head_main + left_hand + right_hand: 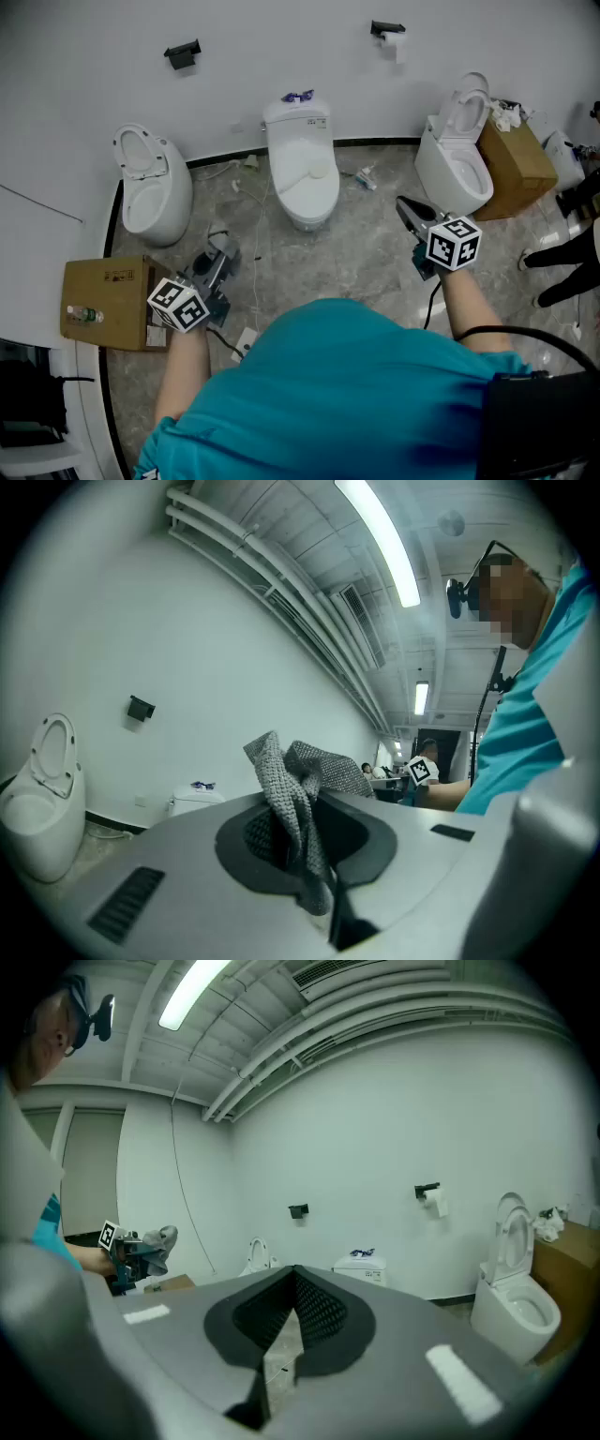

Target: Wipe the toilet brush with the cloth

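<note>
The grey cloth [298, 794] is held pinched between the jaws of the left gripper [223, 258], the right gripper [405, 208] is kept closed on nothing, and the toilet brush is found in no view, so its direction cannot be judged.

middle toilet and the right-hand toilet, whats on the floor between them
A small whitish item lies on the floor between the middle toilet and right-hand toilet, seen in the head view; too small to identify.
</note>
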The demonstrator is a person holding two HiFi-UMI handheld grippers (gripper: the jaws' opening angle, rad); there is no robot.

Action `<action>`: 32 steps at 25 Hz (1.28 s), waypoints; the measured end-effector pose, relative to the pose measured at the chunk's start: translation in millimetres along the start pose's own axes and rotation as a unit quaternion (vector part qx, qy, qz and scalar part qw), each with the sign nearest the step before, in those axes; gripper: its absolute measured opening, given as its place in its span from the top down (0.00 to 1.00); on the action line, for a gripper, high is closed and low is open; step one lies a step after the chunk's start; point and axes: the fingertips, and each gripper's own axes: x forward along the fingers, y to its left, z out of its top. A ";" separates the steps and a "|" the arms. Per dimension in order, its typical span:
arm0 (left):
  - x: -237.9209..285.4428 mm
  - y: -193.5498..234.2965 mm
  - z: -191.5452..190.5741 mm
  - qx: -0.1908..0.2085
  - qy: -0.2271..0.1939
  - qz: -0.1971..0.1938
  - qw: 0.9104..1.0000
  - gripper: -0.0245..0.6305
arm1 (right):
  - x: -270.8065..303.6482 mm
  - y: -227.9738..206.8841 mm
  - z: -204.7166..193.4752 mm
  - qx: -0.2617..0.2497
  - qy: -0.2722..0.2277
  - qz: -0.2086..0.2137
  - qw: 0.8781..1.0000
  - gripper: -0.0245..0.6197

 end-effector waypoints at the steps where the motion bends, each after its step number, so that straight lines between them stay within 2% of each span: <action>1: 0.1 -0.5 0.2 0.000 0.001 0.000 1.000 0.91 | -0.3 0.3 -0.1 0.000 0.000 0.000 1.000 0.97; 10: 11.5 -10.5 -9.7 -0.003 0.002 -0.005 1.000 0.91 | -7.6 -8.4 -3.9 -0.003 0.001 0.002 1.000 0.97; 18: 57.4 -37.6 -16.3 -0.005 0.010 -0.005 1.000 0.91 | -28.6 -47.8 3.1 0.007 -0.003 0.017 1.000 0.97; 22: 87.1 -55.9 -25.3 -0.006 0.007 -0.013 1.000 0.91 | -44.1 -70.2 -3.3 0.006 0.004 0.032 0.999 0.97; 26: 115.5 -71.2 -33.0 -0.011 0.020 -0.021 1.000 0.91 | -52.5 -96.4 -10.0 0.027 0.013 0.040 0.999 0.97; 32: 139.9 -64.5 -39.7 -0.013 0.033 -0.029 0.999 0.91 | -45.2 -122.1 -27.7 0.051 0.022 0.039 0.998 0.97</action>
